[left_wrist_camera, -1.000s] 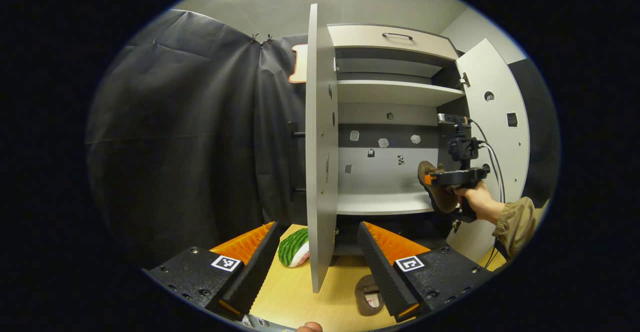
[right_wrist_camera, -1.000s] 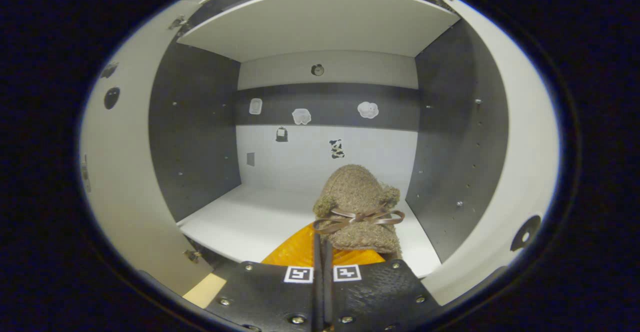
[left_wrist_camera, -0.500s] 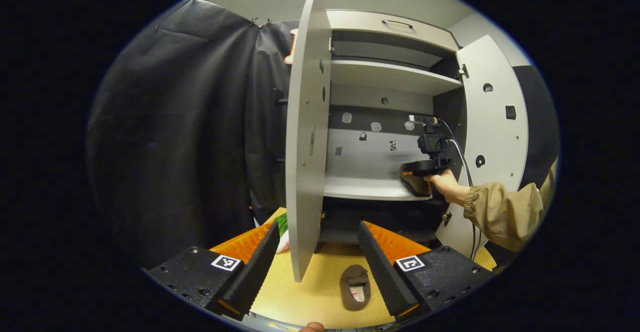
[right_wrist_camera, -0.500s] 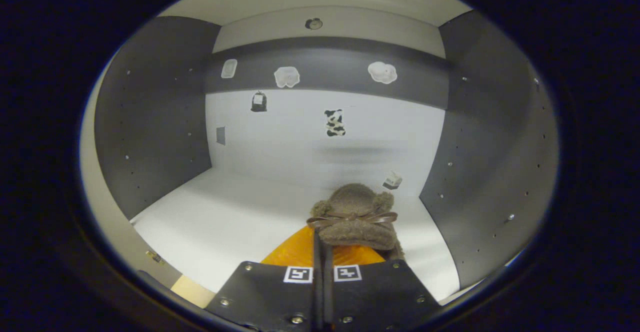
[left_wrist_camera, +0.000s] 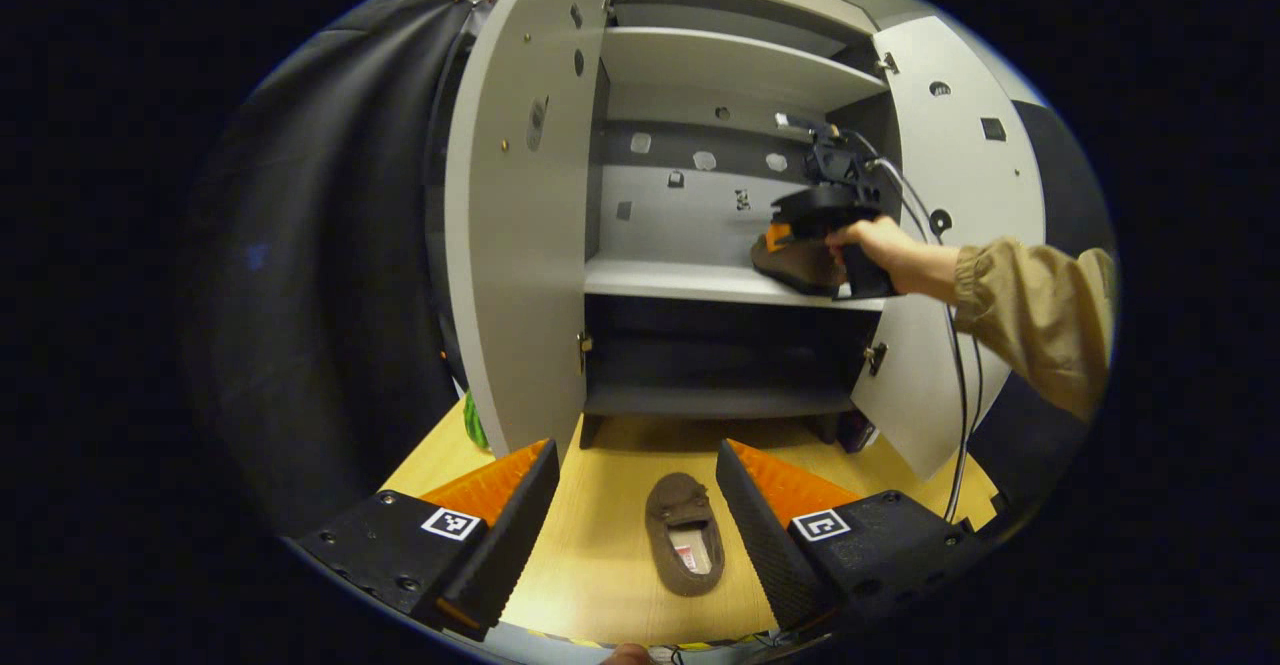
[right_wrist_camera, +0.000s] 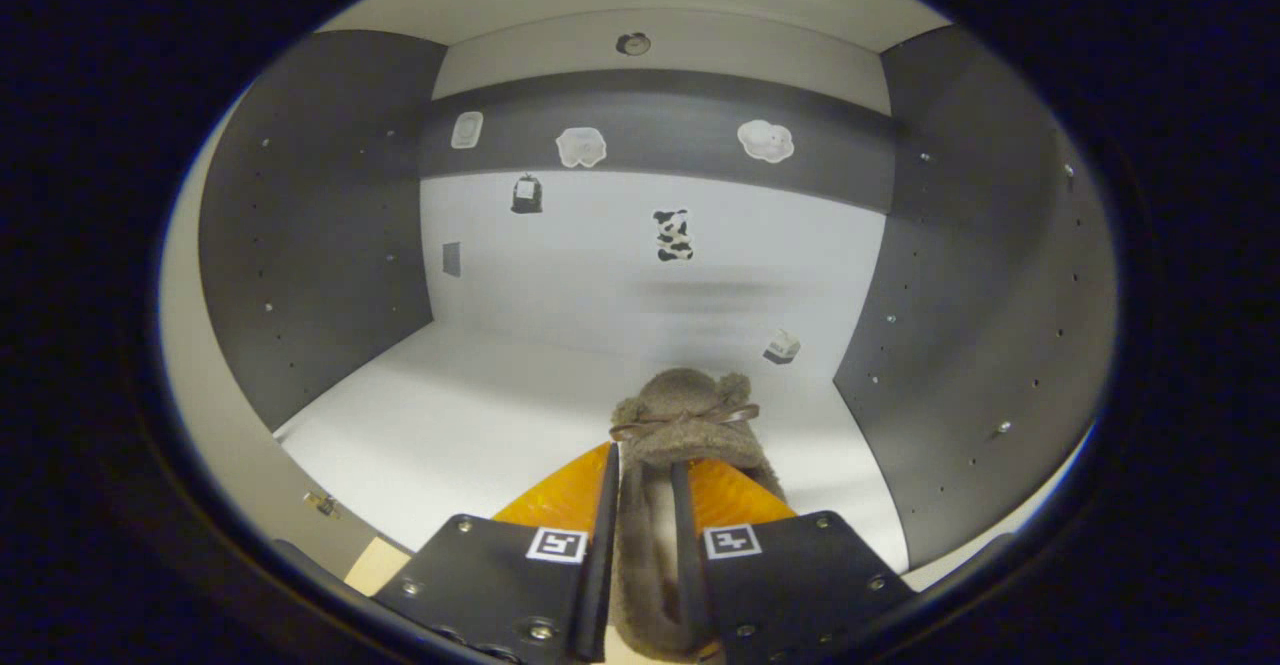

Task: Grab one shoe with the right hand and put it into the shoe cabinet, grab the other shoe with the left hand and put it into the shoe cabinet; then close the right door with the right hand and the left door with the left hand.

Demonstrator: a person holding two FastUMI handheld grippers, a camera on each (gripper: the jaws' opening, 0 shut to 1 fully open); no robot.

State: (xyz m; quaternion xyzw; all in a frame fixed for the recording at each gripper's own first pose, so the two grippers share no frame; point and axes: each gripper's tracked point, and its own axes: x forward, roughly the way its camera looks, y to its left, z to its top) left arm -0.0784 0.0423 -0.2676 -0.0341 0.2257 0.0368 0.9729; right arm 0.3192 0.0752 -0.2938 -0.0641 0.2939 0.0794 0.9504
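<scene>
The left gripper (left_wrist_camera: 637,505) hangs wide open over the wooden floor (left_wrist_camera: 600,585), with the second slipper (left_wrist_camera: 685,535) lying between its spread fingers, toe toward the shoe cabinet (left_wrist_camera: 530,195). Farther off, a hand (left_wrist_camera: 885,250) holds the right gripper (right_wrist_camera: 640,545) at the white middle shelf (right_wrist_camera: 470,425), both doors standing open. Its fingers stand slightly parted around the first slipper (right_wrist_camera: 685,425), which rests on that shelf near the right wall; whether they still press it I cannot tell.
</scene>
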